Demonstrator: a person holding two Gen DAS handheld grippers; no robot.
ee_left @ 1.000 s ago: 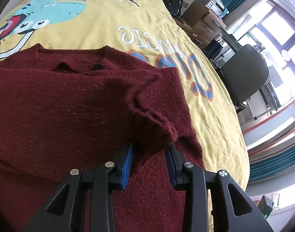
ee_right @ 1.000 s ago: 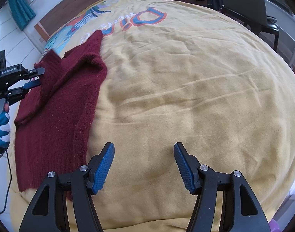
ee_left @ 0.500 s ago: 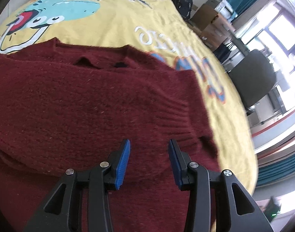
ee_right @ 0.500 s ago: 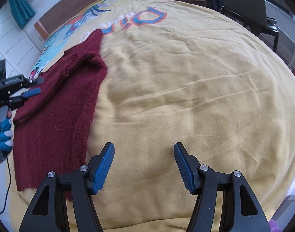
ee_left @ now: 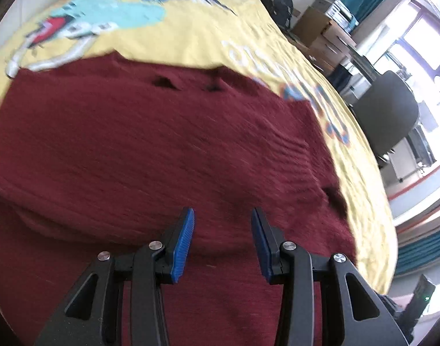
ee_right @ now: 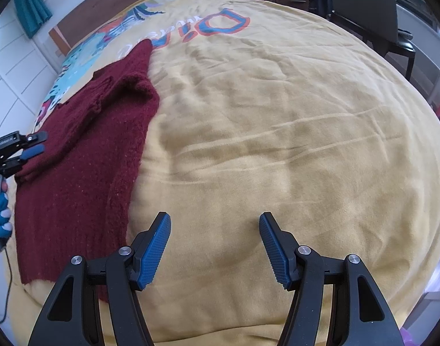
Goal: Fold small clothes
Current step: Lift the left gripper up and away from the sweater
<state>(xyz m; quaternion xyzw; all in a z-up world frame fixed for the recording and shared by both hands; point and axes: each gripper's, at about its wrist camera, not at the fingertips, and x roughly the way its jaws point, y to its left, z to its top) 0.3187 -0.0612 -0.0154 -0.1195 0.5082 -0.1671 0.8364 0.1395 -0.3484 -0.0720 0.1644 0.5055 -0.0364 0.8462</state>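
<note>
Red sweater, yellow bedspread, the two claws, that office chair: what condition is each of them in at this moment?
Red sweater: lying on the bed, sleeve folded across its body, not gripped.
Yellow bedspread: spread over the bed, lightly wrinkled.
Left claw: open, empty, over the sweater.
Right claw: open, empty, above bare bedspread beside the sweater.
Office chair: unoccupied, beside the bed.

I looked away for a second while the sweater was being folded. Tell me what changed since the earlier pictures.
The left gripper let go of the sleeve it was pinching a second ago and has pulled back, open, above the maroon sweater. The released sleeve now lies folded across the sweater's body. The right gripper stayed open over the yellow bedspread, unmoved.
</note>
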